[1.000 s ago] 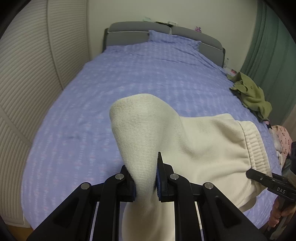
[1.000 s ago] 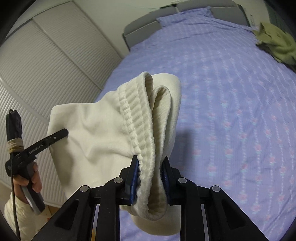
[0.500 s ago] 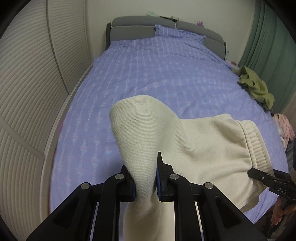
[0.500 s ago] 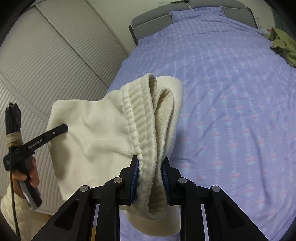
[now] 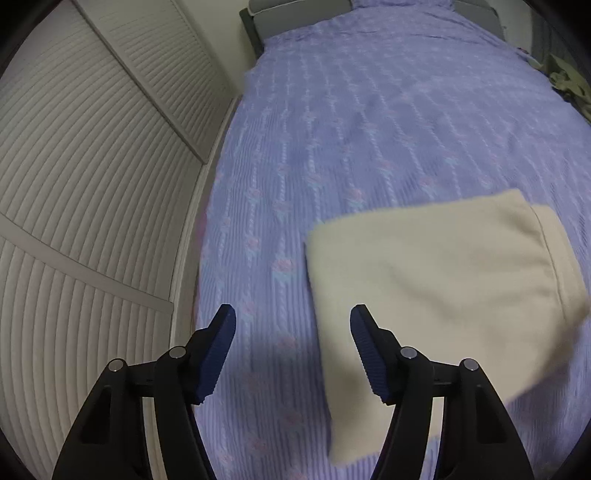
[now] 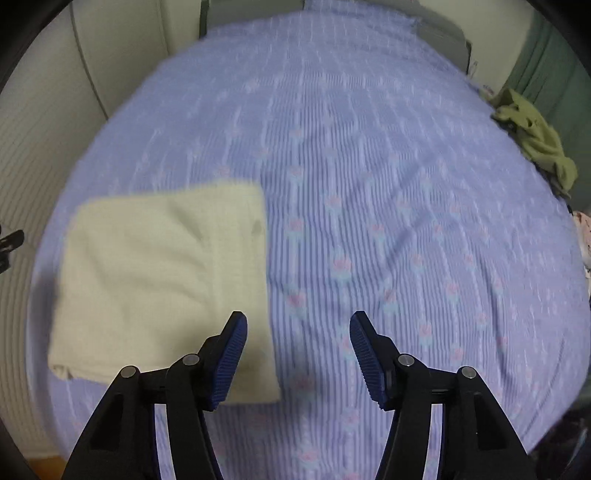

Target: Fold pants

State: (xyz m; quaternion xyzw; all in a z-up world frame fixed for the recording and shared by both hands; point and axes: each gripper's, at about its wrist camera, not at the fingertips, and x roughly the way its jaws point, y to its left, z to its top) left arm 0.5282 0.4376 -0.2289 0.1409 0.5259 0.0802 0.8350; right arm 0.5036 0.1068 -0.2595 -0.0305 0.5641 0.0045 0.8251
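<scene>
The cream pants lie folded into a rough rectangle on the purple bedspread; the right wrist view shows the cream pants at the lower left. My left gripper hangs above the bedspread just left of the pants, its jaws opening with nothing between them. My right gripper hovers at the right edge of the pants, its jaws opening too, only bedspread seen between them. Both views are blurred by motion.
A ribbed white wardrobe front runs along the left side of the bed. A crumpled olive-green garment lies at the bed's right edge, near a green curtain. The grey headboard is at the far end.
Both grippers have let go of the pants, which hung from their jaws before and now lie flat on the bed. Both hands have swung down and their jaws stand apart.
</scene>
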